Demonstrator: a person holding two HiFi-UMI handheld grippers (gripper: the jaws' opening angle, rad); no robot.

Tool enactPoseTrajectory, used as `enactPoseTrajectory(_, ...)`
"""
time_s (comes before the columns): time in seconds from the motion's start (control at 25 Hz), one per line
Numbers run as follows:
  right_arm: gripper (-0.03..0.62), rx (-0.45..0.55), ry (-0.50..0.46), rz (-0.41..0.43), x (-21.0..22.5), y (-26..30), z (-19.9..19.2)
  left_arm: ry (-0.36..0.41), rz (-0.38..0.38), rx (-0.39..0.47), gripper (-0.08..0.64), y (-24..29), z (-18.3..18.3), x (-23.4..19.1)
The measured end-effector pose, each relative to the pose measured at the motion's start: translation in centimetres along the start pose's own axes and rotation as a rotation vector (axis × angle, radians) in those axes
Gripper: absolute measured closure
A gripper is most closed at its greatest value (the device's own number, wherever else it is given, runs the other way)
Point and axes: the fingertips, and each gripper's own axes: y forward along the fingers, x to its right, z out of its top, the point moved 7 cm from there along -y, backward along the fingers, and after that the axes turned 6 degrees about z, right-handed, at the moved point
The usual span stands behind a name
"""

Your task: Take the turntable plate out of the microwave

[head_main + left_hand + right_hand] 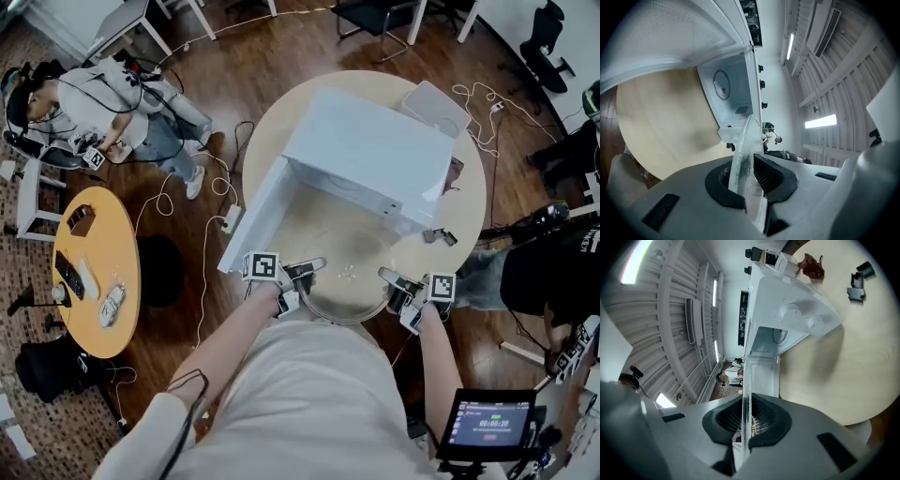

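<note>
Glass plate is clamped at opposite rims by the left gripper and right gripper, smart since it's probably heavy, slick and chips if bumped.

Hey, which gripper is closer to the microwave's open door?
Left. The left gripper grips the rim of the turntable plate right beside the open microwave door; the right gripper grips the opposite rim, farther from it.
</note>
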Motion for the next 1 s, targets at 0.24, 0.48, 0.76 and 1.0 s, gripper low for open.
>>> enactPoseTrajectory(0.24,0.561,0.002,-0.003,-0.009,0.3,-0.1,-0.1,0.009,0.009,-0.001,0.517,0.0,0.0,-0.1)
enactPoseTrajectory(0.48,0.561,0.003,-0.003,-0.024,1.0,0.0,-0.4,0.012,0.024,-0.004,0.517,0.1,-0.1,-0.8)
enactPoseTrajectory(0.76,0.561,-0.001,0.003,-0.050,1.5,0.0,-0.4,0.005,0.030,-0.004,0.516,0.1,-0.2,-1.1)
enactPoseTrajectory(1.0,0.561,0.002,0.011,-0.070,2.3,0.2,-1.0,0.000,0.042,-0.003,0.515,-0.2,-0.4,-1.9)
